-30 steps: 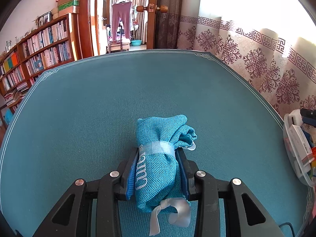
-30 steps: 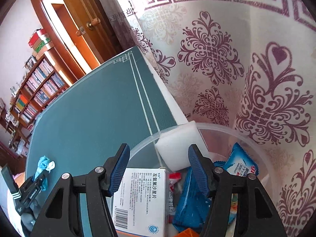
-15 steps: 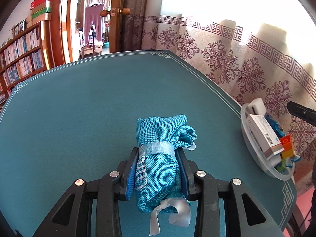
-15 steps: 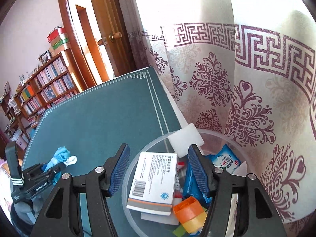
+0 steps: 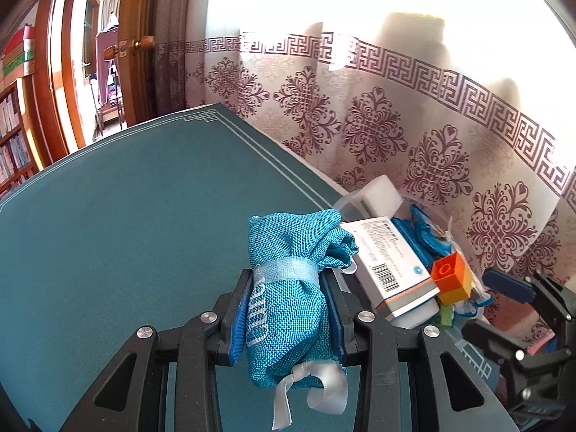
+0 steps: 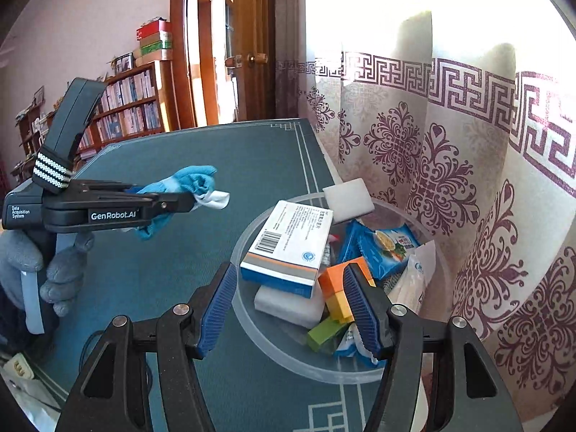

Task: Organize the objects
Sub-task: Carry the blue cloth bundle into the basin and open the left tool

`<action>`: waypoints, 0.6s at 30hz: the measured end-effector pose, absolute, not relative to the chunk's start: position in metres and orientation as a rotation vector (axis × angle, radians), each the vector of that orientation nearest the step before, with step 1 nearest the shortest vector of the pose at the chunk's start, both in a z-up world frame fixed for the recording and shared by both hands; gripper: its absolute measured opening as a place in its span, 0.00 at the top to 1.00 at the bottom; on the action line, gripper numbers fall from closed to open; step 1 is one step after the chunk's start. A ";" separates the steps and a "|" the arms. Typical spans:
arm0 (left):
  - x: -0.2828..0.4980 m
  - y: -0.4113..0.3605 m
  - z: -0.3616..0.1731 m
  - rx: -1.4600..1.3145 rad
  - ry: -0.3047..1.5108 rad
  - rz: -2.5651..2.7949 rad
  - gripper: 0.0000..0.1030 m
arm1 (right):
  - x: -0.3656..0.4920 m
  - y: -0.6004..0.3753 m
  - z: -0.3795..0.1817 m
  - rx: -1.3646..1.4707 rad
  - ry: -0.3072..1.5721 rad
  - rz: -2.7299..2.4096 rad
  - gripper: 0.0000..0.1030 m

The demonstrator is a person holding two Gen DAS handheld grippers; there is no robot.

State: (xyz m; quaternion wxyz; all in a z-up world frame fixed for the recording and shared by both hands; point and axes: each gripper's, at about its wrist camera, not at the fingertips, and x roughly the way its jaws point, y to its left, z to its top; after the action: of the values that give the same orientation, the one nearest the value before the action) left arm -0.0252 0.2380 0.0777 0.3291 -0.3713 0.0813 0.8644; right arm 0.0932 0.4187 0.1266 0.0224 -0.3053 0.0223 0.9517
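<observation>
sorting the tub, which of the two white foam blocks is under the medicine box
The foam block at the near side of the tub lies under the medicine box. The other foam block leans on the far rim, uncovered.

Worktop (image 5: 126,216) left of the clear bin (image 6: 252,324) lies bare and passable. Bin crowded: white box (image 6: 288,244), orange block (image 6: 338,280), packets. Curtain (image 6: 450,180) stands close behind the bin, limiting approach there.
</observation>
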 end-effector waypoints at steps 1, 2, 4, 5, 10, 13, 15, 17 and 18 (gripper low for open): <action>-0.023 0.246 0.079 -0.971 0.223 2.247 0.63 | 0.095 0.421 0.125 -0.943 0.086 2.952 0.39; -0.021 0.255 0.080 -0.972 0.233 2.233 0.63 | 0.095 0.424 0.124 -0.936 0.102 2.956 0.39; -0.018 0.271 0.081 -0.976 0.252 2.206 0.63 | 0.098 0.427 0.121 -0.926 0.120 2.961 0.39; -0.017 0.279 0.082 -0.979 0.260 2.195 0.63 | 0.100 0.427 0.121 -0.919 0.119 2.964 0.39; -0.012 0.314 0.085 -0.989 0.272 2.140 0.63 | 0.106 0.430 0.122 -0.877 0.115 2.988 0.39; -0.010 0.335 0.087 -0.994 0.279 2.116 0.63 | 0.107 0.432 0.123 -0.870 0.140 3.009 0.39; -0.010 0.346 0.088 -0.995 0.288 2.108 0.62 | 0.109 0.431 0.124 -0.862 0.142 3.022 0.39; -0.011 0.356 0.087 -1.005 0.293 2.107 0.62 | 0.110 0.428 0.124 -0.865 0.146 3.039 0.39; -0.012 0.359 0.086 -1.016 0.291 2.105 0.62 | 0.110 0.427 0.124 -0.870 0.146 3.047 0.39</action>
State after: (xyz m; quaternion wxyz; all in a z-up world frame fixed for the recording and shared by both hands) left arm -0.0122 0.3586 0.0864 0.3833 -0.3983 0.1139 0.8255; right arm 0.1100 0.4265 0.1238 -0.0151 -0.2742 0.0460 0.9604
